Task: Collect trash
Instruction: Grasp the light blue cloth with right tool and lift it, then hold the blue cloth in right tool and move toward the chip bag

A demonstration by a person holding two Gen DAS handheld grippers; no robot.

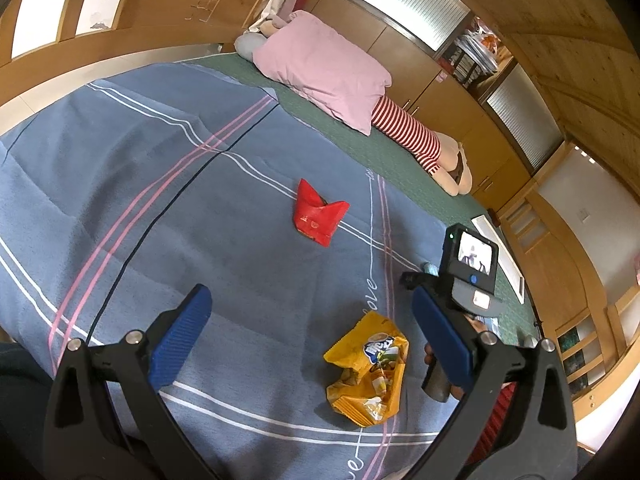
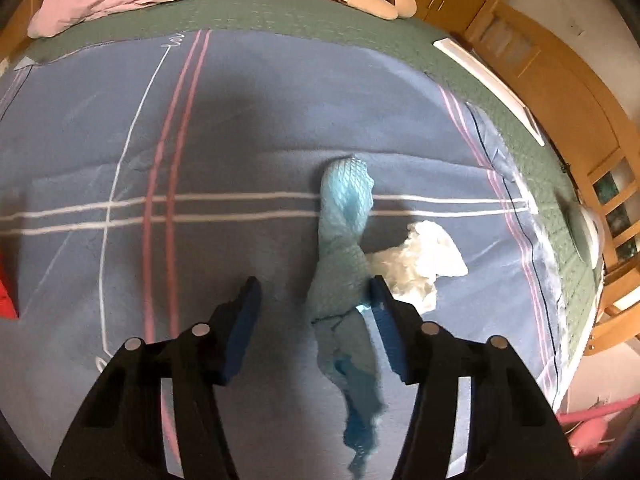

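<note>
- The left gripper [image 1: 310, 336] hangs above a bed covered by a blue blanket [image 1: 160, 200] with white and pink stripes; its blue-padded jaws stand wide apart with nothing between them.
- A crumpled yellow snack bag [image 1: 368, 372] lies on the blanket just below and between the left gripper's fingertips, nearer its right finger, touching neither pad.
- A red paper wrapper [image 1: 318, 216] sits farther ahead of the left gripper, well beyond its fingertips, folded into two upright points.
- To the right of the left gripper, the back of the right gripper's camera unit [image 1: 472, 258] shows, with a small lit screen.
- The right gripper [image 2: 316, 292] points steeply down at the blanket, its jaws part-way apart.
- A twisted light blue plastic bag [image 2: 344, 240] lies lengthwise between the right gripper's jaws, running from ahead of the fingertips back toward the camera. It lies against the right pad, while a clear gap separates it from the left pad, so it is not clamped.
- A crumpled white tissue [image 2: 424, 256] rests on the blanket just ahead of the right gripper's right finger, beside the blue bag.
- A pink pillow [image 1: 320, 68] and a striped soft doll [image 1: 408, 132] lie far ahead at the bed's head.
</note>
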